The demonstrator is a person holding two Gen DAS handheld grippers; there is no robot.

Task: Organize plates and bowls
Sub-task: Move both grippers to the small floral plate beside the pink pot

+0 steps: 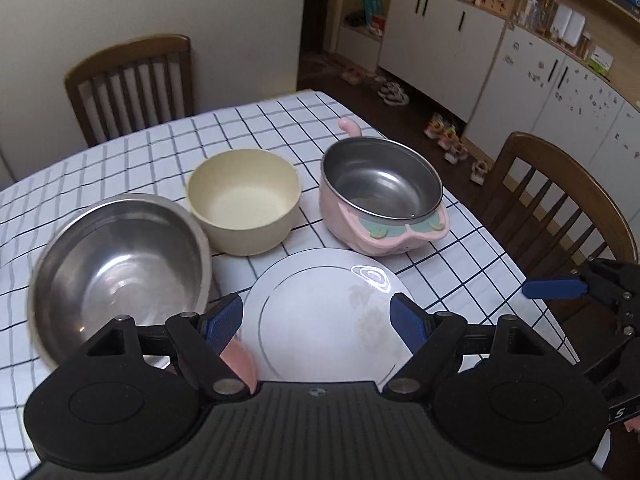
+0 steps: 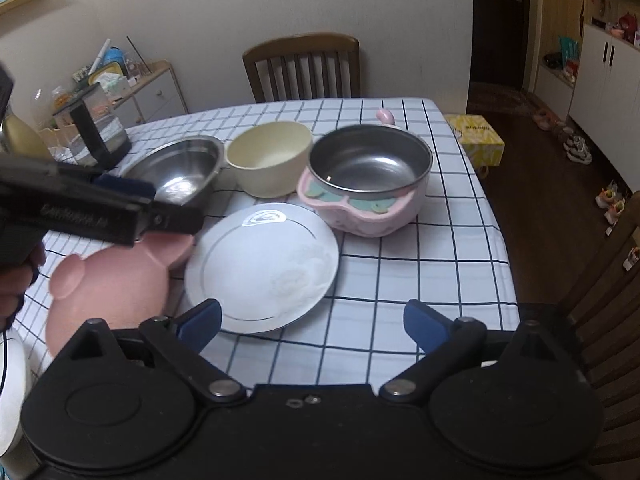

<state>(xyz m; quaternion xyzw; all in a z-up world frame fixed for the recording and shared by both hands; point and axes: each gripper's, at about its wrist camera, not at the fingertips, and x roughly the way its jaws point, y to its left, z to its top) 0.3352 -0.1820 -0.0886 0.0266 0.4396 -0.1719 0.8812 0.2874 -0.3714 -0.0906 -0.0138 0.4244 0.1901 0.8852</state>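
I take the round white plate with the thin silver ring [image 2: 262, 266] as my landmark; it lies flat on the white tablecloth with the dark grid [image 2: 400, 280]. My left tongs [image 1: 318, 318] hang above the plate's near edge, blue pads spread wide, nothing between them. My right tongs [image 2: 312, 322] sit low at the plate's near right side, also spread wide and empty.

My guess at the risks: the pink plastic plate with round ears [image 2: 116, 284] lies just beside the white plate on its left, edges close or touching. If I pinch the white plate's rim from that side, a pad could catch the pink one and drag it. The white plate is thin and glossy, so a shallow bite may slip. My 2 tongs are near each other, so reaching for the same plate could make them collide.

Behind the white plate stand 3 containers, all empty as far as I can see:
- the shiny steel mixing bowl [image 1: 120, 264], behind and to its left
- the cream round bowl with straight sides [image 1: 244, 200], straight behind
- the pink child's bowl with a steel liner and moulded handles [image 1: 382, 196], behind and to its right, very near the plate's far edge

The steel bowl looks blurred, so I cannot tell its tilt
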